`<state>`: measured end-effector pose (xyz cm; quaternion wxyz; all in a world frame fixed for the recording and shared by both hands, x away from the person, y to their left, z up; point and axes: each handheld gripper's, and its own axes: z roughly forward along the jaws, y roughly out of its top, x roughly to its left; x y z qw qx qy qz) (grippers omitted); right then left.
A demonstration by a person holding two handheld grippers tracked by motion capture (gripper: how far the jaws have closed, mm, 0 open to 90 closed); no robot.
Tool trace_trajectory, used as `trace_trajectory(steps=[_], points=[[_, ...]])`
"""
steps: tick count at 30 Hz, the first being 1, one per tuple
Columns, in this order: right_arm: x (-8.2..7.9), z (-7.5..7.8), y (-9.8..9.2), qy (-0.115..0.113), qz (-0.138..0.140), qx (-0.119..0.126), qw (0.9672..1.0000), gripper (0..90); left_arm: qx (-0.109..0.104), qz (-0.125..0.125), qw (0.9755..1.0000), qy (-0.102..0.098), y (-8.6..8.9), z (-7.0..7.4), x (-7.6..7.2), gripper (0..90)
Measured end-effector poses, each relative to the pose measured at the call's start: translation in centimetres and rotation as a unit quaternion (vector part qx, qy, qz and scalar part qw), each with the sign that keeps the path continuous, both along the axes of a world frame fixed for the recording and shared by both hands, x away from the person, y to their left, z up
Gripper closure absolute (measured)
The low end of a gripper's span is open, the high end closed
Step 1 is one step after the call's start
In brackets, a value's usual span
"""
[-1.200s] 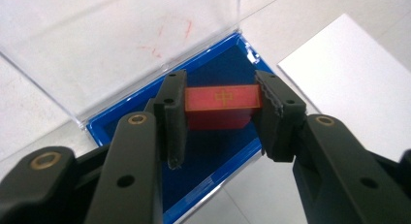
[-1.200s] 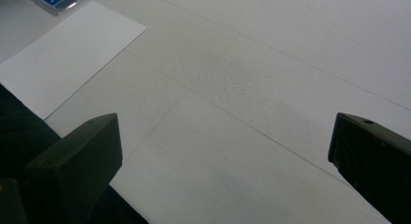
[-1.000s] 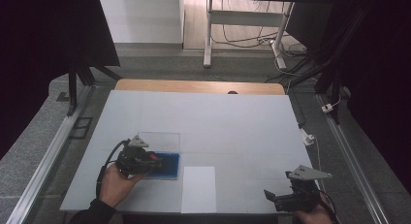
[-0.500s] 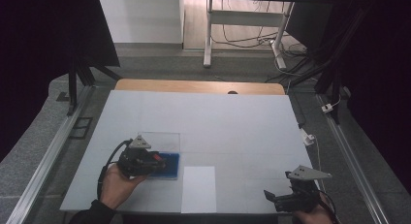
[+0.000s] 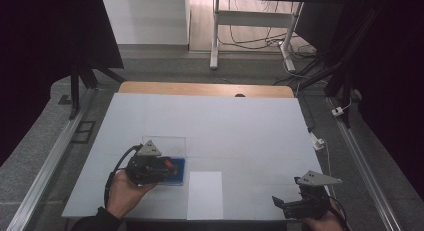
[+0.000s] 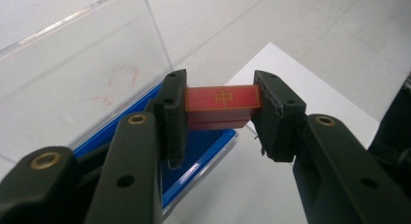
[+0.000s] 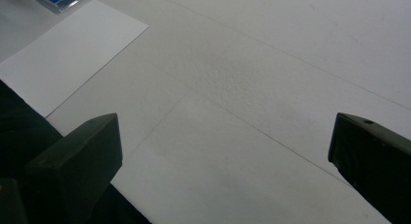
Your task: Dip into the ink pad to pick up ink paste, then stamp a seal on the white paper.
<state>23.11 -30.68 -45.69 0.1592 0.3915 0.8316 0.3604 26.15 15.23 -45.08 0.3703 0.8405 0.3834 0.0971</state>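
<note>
Left gripper [image 6: 220, 110] clenched across small red rectangular block [image 6: 222, 99], raised over blue-lined clear plastic case [image 6: 203, 151], likely for removal; right gripper [image 7: 225, 151] spread wide, idle

Both handheld units are black. Left gripper [image 5: 165, 166]: grey three-cornered plate on top, small red part on the body, black cable looping off its rear toward the person's wrist. Left gripper [image 6: 220, 110] up close: two matte black jaws, each a thick arm ending in a blocky rectangular pad; brass-coloured rivets at the arm pivots, plain small holes further along the arms and on the pads. Left sleeve [image 5: 97, 222] is dark, ends at the wrist. Right gripper [image 5: 280, 204]: same grey triangular plate, black body, cable at the back. Right gripper [image 7: 225, 151] own view: two plain black jaw blocks, one small screw hole on the right one.
</note>
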Motion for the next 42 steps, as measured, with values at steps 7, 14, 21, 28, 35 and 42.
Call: trace_trajectory(steps=[7, 14, 21, 28, 35, 42], points=[[0.0, 0.0, 0.1, 0.0, 0.0, 0.0, 1.0, 0.0, 0.002, -0.013, 0.9999, -0.002, -0.6, 0.1, 0.0, 58.1], [0.0, 0.0, 0.0, 0.001, -0.001, 0.0, 1.0, 0.0, 0.007, -0.026, 0.9996, -0.009, -1.3, 0.1, 0.0, 58.1], [0.0, 0.0, 0.1, 0.001, 0.0, 0.001, 1.0, 0.0, 0.01, -0.036, 0.9992, -0.014, -2.5, 0.3, 0.0, 58.1], [0.0, 0.0, 0.1, 0.001, 0.0, 0.0, 1.0, 0.0, 0.014, -0.051, 0.9985, -0.012, -3.4, 0.4, 0.0, 58.1], [0.1, 0.0, 0.1, 0.003, -0.001, -0.001, 1.0, 0.0, 0.008, -0.065, 0.9978, -0.006, -4.4, 0.2, 0.0, 58.2], [0.1, 0.0, 0.1, 0.004, -0.001, -0.001, 1.0, 0.0, 0.011, -0.083, 0.9965, 0.002, -5.5, -0.1, 0.1, 58.2]])
